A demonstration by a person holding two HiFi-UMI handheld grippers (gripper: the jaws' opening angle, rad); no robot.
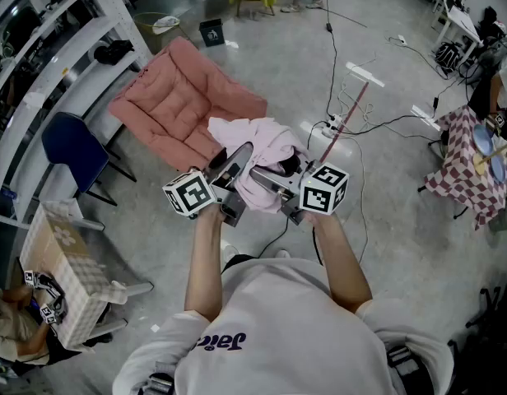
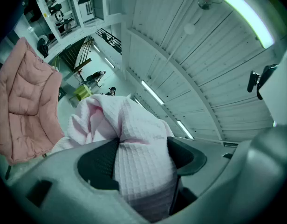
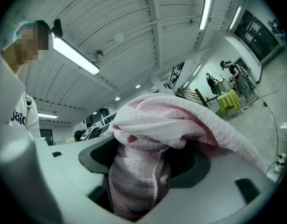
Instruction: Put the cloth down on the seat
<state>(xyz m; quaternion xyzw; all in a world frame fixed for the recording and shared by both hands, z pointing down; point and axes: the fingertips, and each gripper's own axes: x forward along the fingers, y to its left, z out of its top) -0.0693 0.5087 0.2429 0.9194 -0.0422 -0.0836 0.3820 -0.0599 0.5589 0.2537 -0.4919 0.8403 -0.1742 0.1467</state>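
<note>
A pale pink waffle-weave cloth (image 1: 266, 142) hangs bunched in the air between both grippers, above the floor and just in front of the pink padded seat (image 1: 175, 101). My left gripper (image 1: 235, 164) is shut on the cloth's left part, and in the left gripper view the cloth (image 2: 134, 134) fills the gap between the dark pads (image 2: 94, 164). The seat (image 2: 24, 106) shows at that view's left. My right gripper (image 1: 274, 186) is shut on the right part. In the right gripper view the cloth (image 3: 171, 120) drapes over the jaws and is pinched between them.
A blue chair (image 1: 72, 151) stands left of the seat, by white shelves (image 1: 64, 48). A power strip with cables (image 1: 332, 126) lies on the floor to the right. A checkered-cloth table (image 1: 467, 155) is far right, a woven box (image 1: 68, 270) at lower left.
</note>
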